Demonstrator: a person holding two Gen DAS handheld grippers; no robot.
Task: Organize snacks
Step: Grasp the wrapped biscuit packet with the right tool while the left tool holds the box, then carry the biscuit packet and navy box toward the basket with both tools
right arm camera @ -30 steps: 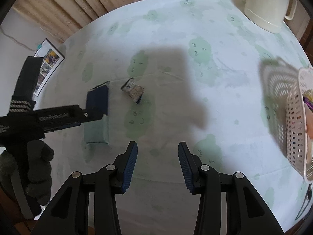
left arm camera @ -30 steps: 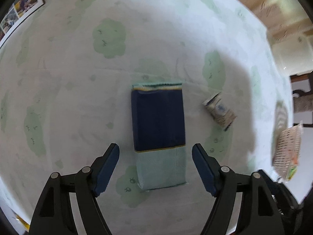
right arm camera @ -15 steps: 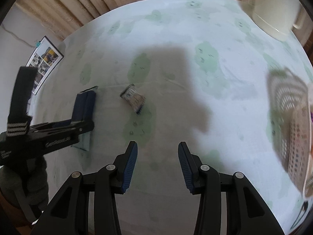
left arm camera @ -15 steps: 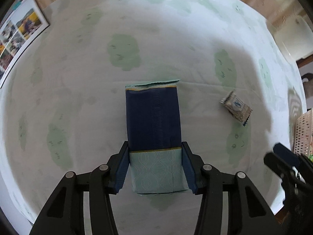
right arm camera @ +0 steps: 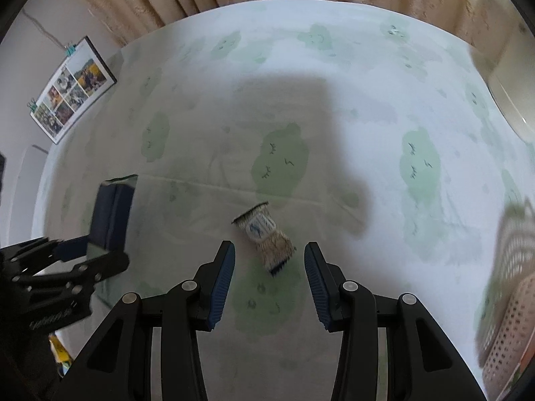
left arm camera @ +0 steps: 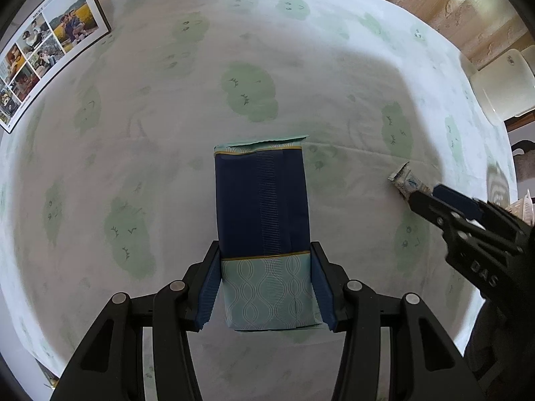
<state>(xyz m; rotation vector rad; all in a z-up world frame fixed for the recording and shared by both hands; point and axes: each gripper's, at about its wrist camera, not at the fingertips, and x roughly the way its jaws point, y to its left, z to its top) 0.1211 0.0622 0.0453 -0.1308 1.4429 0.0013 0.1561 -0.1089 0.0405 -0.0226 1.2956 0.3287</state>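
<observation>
While the bench [left arm camera: 334, 67] carries both snacks, the left tool [left arm camera: 266, 287] has gone from spread a second ago to pinching the blue-and-teal packet [left arm camera: 262, 207] at its near end. The right tool [right arm camera: 267, 277], jaws spread and empty, has advanced, so the small wrapped snack [right arm camera: 264, 239] now lies just ahead between its tips; both pickups appear imminent.

Left tool [left arm camera: 265, 287]: both pads pressed against the sides of the navy-and-teal packet [left arm camera: 262, 214], at its teal near end. Packet lies lengthwise on the cloud-print bench [left arm camera: 167, 100]. Right tool [left arm camera: 444, 200] enters from the right, tip just beside a small wrapped snack [left arm camera: 403, 180]. Photo collage [left arm camera: 40, 50] at far left.
</observation>
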